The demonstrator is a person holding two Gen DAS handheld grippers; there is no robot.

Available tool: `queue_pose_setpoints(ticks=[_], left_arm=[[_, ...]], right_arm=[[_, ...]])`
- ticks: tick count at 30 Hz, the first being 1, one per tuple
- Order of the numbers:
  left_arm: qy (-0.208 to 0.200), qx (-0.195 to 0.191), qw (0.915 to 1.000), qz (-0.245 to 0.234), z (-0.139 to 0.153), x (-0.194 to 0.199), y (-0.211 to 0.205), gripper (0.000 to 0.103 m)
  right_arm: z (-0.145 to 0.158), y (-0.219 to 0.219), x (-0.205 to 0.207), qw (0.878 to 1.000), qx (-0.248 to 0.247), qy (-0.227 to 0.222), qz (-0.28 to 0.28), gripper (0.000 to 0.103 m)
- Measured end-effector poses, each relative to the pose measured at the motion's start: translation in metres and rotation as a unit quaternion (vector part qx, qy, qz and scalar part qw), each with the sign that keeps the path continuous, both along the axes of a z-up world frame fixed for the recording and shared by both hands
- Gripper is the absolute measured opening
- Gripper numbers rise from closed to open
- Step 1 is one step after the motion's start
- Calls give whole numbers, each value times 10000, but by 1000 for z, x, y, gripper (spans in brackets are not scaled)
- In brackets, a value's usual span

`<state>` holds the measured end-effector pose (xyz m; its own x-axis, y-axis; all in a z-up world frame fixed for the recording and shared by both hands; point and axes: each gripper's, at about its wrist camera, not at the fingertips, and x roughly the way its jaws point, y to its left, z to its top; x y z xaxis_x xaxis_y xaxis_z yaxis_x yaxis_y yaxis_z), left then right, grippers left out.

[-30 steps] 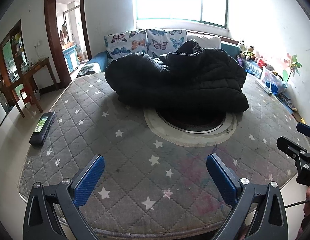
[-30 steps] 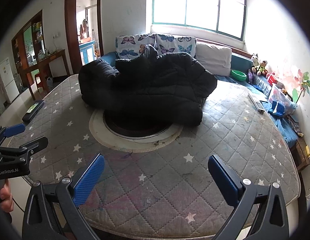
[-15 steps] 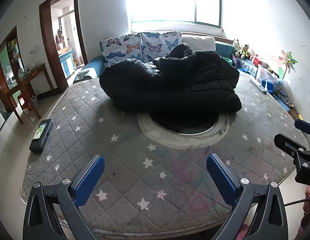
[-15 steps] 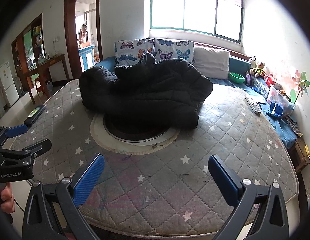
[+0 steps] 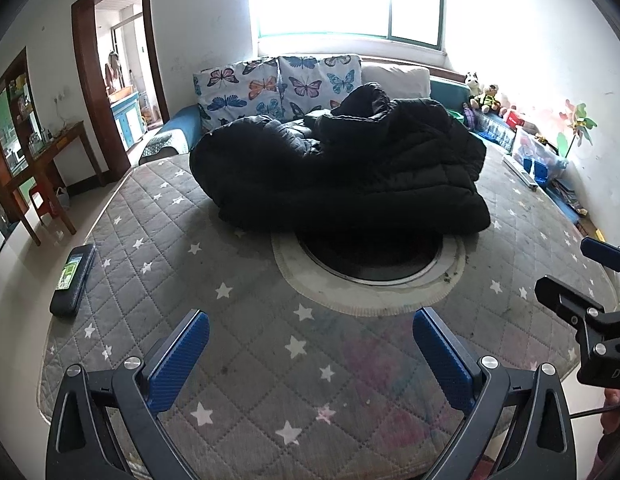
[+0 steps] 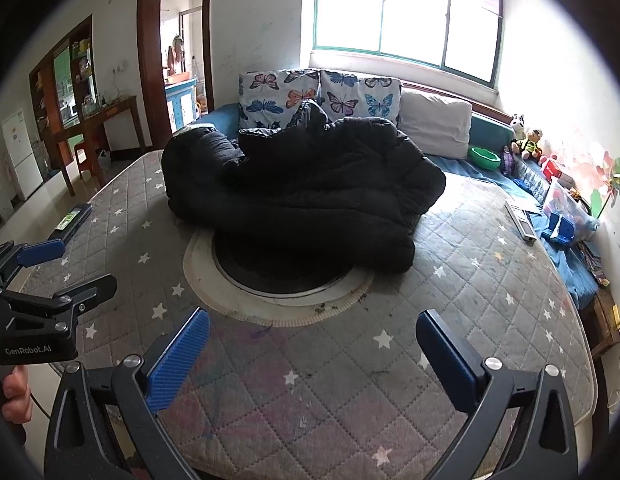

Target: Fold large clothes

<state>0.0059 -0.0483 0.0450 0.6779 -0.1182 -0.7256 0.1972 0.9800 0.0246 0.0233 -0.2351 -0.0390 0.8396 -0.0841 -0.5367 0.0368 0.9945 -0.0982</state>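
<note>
Black puffer coat [image 5: 342,172] heaped on quilted table cover [image 5: 245,320], left hand-held gripper [image 5: 310,356] spread wide

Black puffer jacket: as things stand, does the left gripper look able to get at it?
Probably yes: the left gripper is open, and only bare quilted cover lies between it and the black puffer jacket.

Matt quilted jacket [image 5: 342,172], stitched cloth cover [image 5: 237,344]

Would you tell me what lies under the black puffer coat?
The black puffer coat rests on the grey star-quilted table cover, overlapping a dark round inset. The coat hides the inset's far part.
</note>
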Motion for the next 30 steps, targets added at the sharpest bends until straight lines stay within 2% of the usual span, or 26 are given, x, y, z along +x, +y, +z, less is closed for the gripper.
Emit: queue_pose_setpoints(ticks=[10, 15, 21, 30], left_arm=[[260, 65, 9996, 123, -8, 52, 10, 103], [315, 60, 9992, 247, -3, 86, 23, 103], [369, -14, 9986, 374, 15, 135, 44, 103], [404, 114, 9978, 504, 66, 244, 64, 103]], right_arm=[[2, 0, 33, 9996, 41, 203, 179, 103], [6, -6, 57, 9990, 41, 360, 272, 103], [22, -20, 89, 9979, -108, 478, 428, 103], [71, -75, 162, 9979, 188, 586, 198, 103]])
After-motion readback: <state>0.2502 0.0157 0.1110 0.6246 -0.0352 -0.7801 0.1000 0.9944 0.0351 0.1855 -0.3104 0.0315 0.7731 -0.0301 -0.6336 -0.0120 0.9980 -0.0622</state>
